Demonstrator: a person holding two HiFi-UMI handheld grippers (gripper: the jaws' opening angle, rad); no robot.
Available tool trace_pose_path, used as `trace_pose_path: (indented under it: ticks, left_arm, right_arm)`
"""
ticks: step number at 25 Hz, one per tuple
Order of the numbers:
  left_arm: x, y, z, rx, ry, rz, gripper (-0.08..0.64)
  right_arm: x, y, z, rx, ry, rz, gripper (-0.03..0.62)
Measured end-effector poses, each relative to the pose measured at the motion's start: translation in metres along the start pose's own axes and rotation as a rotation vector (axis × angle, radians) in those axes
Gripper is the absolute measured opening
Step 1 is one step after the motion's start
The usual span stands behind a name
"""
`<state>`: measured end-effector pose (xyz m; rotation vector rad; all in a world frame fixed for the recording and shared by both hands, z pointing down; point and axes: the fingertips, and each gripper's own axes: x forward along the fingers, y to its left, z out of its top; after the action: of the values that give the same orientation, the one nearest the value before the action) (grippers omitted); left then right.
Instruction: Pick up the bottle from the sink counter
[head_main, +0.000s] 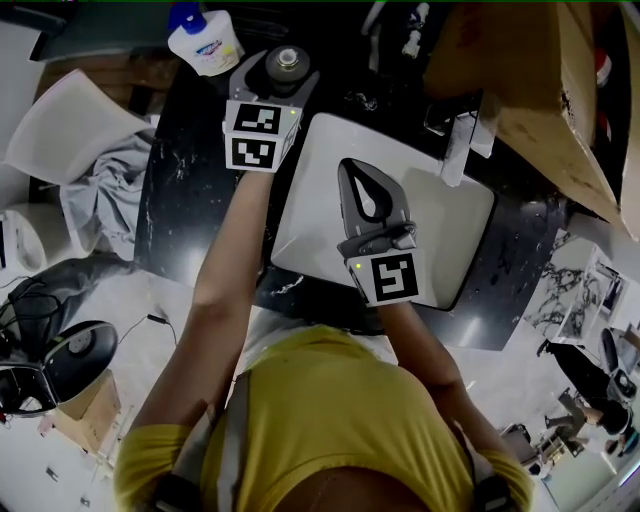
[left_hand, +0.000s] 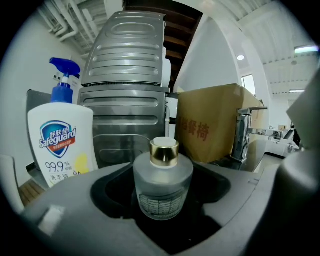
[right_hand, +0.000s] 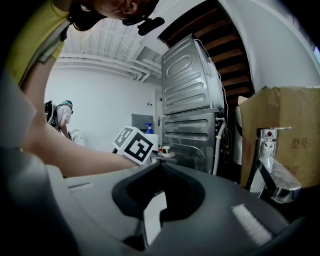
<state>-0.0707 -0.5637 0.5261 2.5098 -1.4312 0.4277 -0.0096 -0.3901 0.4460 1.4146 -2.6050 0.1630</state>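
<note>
A small frosted glass bottle (head_main: 287, 60) with a gold cap stands on the black counter (head_main: 185, 190) at the sink's far left corner. In the left gripper view the bottle (left_hand: 162, 182) stands upright in the hollow between the jaws, with a dark gap on each side. My left gripper (head_main: 285, 74) (left_hand: 166, 202) is open around it and the pads do not press on it. My right gripper (head_main: 352, 168) (right_hand: 161, 163) hangs over the white sink basin (head_main: 330, 160), shut and holding nothing.
A white pump soap bottle (head_main: 205, 40) (left_hand: 60, 140) stands just left of the small bottle. A cardboard box (head_main: 520, 80) (left_hand: 215, 125) sits at the far right, a chrome faucet (head_main: 455, 150) (right_hand: 272, 170) beside it. Behind stands a grey metal appliance (left_hand: 125, 75). Cloths (head_main: 100, 190) lie left of the counter.
</note>
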Motion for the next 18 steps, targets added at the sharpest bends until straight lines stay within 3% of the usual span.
trace_pose_path:
  ticks: [8, 18]
  left_arm:
    - [-0.033, -0.021, 0.036, 0.04, -0.052, -0.007, 0.333]
    - [-0.112, -0.065, 0.07, 0.068, -0.116, -0.008, 0.333]
  right_arm:
    - [-0.016, -0.005, 0.004, -0.02, -0.008, -0.022, 0.002]
    - [-0.044, -0.015, 0.02, -0.057, -0.052, -0.07, 0.0]
